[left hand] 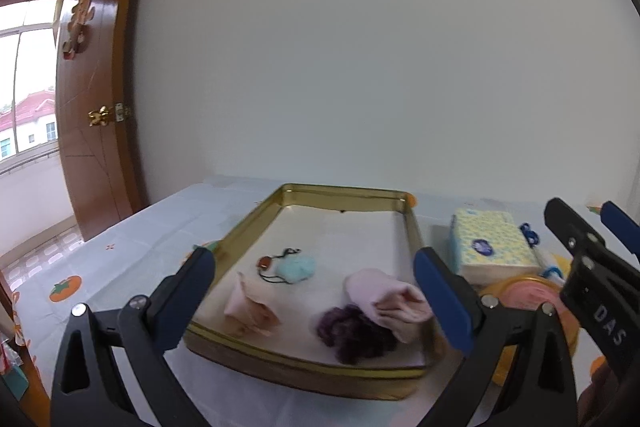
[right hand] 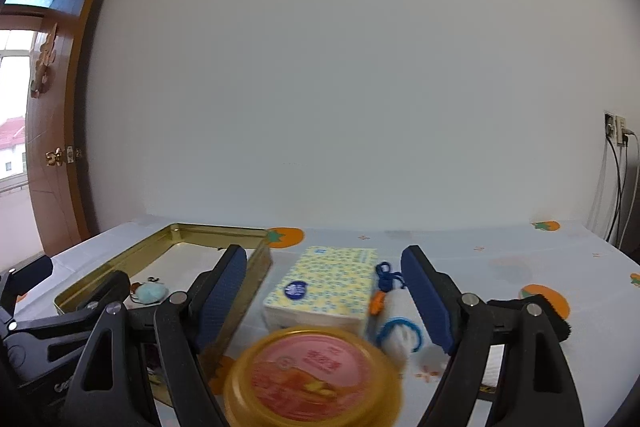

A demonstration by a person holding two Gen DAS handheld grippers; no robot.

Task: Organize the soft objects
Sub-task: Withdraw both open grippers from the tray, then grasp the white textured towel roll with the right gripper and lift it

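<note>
A gold tin tray (left hand: 412, 227) holds a pink rolled cloth (left hand: 384, 301), a purple fuzzy piece (left hand: 352, 333), a peach cloth (left hand: 250, 309) and a pale blue pom-pom with a cord (left hand: 296, 267). My left gripper (left hand: 320, 291) is open and empty above the tray's near part. My right gripper (right hand: 324, 295) is open and empty, with a yellow-and-blue tissue pack (right hand: 328, 287) and a white soft toy with blue cord (right hand: 396, 323) between its fingers, farther out. The tray (right hand: 160, 247) is to its left.
A round gold tin with a pink lid (right hand: 312, 375) sits just under the right gripper. The tissue pack (left hand: 492, 247) lies right of the tray. The cloth-covered table (right hand: 500, 251) has orange fruit prints. A wooden door (left hand: 96, 107) is at left, wall cables (right hand: 618, 179) at right.
</note>
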